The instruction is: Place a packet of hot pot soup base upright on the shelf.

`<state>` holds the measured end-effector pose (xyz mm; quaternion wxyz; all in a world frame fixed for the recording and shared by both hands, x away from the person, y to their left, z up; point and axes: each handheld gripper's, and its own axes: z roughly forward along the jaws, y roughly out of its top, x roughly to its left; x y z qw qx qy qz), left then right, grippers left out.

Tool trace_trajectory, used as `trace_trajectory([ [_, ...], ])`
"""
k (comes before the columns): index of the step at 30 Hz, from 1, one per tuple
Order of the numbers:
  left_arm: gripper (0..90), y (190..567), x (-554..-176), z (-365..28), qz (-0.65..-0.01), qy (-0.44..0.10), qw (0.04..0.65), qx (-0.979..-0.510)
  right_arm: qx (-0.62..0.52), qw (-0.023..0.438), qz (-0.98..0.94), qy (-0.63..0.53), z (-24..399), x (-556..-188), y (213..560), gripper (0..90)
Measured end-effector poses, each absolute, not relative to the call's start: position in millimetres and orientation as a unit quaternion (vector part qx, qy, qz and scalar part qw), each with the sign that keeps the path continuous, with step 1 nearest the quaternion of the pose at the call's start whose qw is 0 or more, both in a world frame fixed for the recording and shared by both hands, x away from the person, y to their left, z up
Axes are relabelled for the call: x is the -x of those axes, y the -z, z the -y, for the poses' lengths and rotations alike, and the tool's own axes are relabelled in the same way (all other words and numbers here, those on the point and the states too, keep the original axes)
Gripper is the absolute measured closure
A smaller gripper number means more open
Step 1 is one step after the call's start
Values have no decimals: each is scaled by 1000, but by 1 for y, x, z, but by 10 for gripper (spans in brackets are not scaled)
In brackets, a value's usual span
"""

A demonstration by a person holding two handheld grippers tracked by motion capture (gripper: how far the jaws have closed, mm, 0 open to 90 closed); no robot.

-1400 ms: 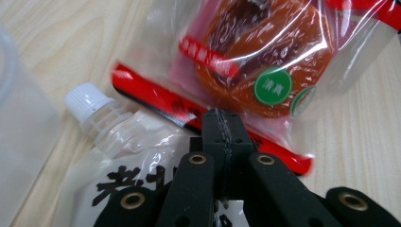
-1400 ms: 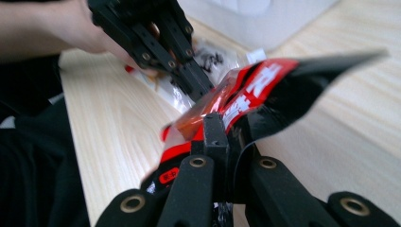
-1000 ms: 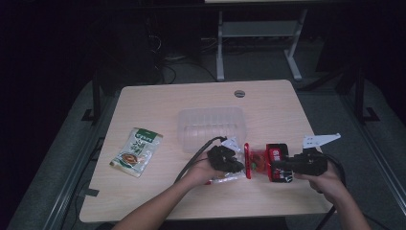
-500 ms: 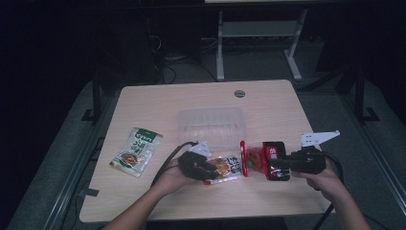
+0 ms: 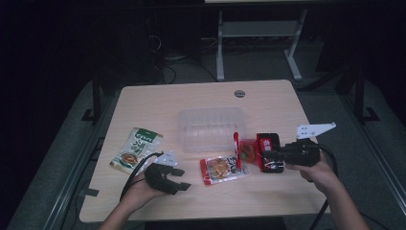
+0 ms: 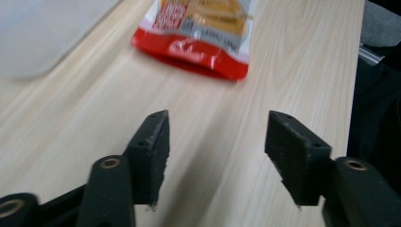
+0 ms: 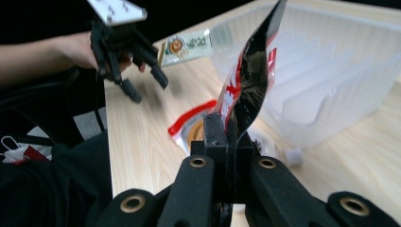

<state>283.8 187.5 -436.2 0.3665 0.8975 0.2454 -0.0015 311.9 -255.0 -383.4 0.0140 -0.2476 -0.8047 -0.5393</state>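
Snack packet (image 5: 253, 151), red and black, is pinched edge-up in the right gripper (image 5: 271, 155), fingers clamped tight, just beside the clear plastic box (image 5: 211, 128), probably so it can slide upright between the box's dividers, though they are hard to make out. The left gripper (image 5: 179, 179) has just been opening, fingers (image 6: 152, 146) apart and empty, near the orange packet (image 5: 224, 169) lying flat on the tabletop (image 5: 201, 98). A green packet (image 5: 137, 149) waits further left.
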Motion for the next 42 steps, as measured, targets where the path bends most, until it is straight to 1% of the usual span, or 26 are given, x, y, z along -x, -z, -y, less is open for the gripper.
trace_trajectory([
  [4,348,437,-280,-195,-244,-5,364,-899,244,-2,805,540,248,-321,376,899],
  [9,309,433,-281,-203,-245,-14,367,-897,248,-8,800,546,237,-334,371,898],
  [14,300,433,-281,-206,-248,-20,365,-897,246,-13,799,549,227,-346,366,898],
  [22,292,432,-286,-213,-260,-24,378,-888,245,-20,796,553,207,-369,361,898],
  [31,288,431,-287,-216,-258,-30,381,-887,250,-22,794,553,190,-388,359,898],
  [42,288,431,-288,-220,-260,-35,379,-888,261,-16,795,548,179,-399,374,897],
])
